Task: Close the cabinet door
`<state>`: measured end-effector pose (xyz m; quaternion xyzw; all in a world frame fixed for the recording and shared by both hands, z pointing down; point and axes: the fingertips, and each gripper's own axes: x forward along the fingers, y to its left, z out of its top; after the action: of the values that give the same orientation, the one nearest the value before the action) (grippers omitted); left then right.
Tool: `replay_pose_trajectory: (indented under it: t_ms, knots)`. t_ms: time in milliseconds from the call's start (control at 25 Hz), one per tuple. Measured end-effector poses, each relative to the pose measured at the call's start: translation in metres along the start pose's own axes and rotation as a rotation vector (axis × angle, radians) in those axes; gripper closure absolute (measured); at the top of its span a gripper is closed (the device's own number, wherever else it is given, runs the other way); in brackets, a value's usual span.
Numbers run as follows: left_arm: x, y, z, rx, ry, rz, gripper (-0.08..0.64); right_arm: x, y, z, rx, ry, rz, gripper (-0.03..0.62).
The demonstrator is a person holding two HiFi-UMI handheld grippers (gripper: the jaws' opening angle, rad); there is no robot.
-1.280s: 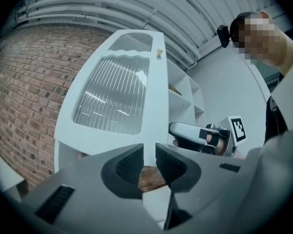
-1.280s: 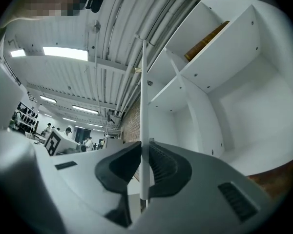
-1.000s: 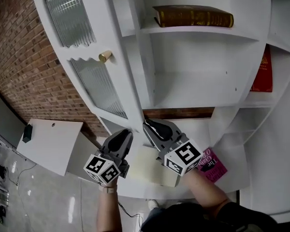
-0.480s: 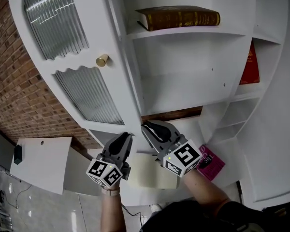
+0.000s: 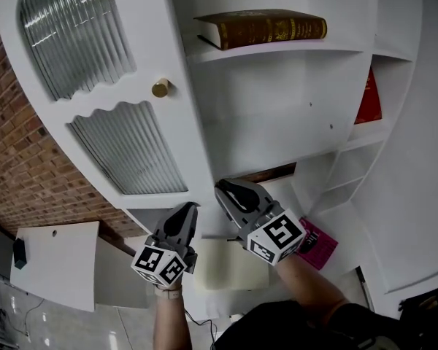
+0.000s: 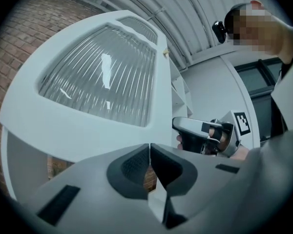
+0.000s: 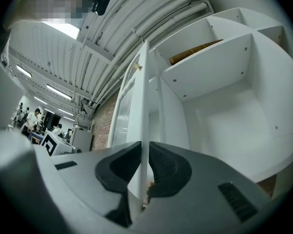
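Grip on the cabinet door [image 5: 131, 97], ajar beside the open shelves [image 5: 292, 155]
We clamp its edge in the right gripper [image 5: 223, 190] to steer it shut; the left gripper [image 5: 189, 210] has just been closing on nothing.

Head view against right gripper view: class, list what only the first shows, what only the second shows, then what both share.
Only the head view: the round brass knob, the pink book and the red book. Only the right gripper view: the right gripper shut on the edge of the white glass-panelled cabinet door, plus ceiling pipes. Both: that door, the white shelves and the brown book.
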<state>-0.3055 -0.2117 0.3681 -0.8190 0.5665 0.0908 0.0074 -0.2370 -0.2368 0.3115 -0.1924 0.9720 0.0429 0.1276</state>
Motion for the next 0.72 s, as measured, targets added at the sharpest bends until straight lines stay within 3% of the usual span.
replay_pose_trajectory:
  t_ms: [240, 720]
  knots:
    - [0.011, 0.007, -0.001, 0.048, 0.007, -0.012, 0.549, 0.009, -0.013, -0.002, -0.011, 0.007, -0.045, 0.534]
    - [0.029, 0.022, -0.005, 0.045, 0.008, -0.059, 0.551, 0.029, -0.034, -0.009, -0.037, 0.022, -0.114, 0.534]
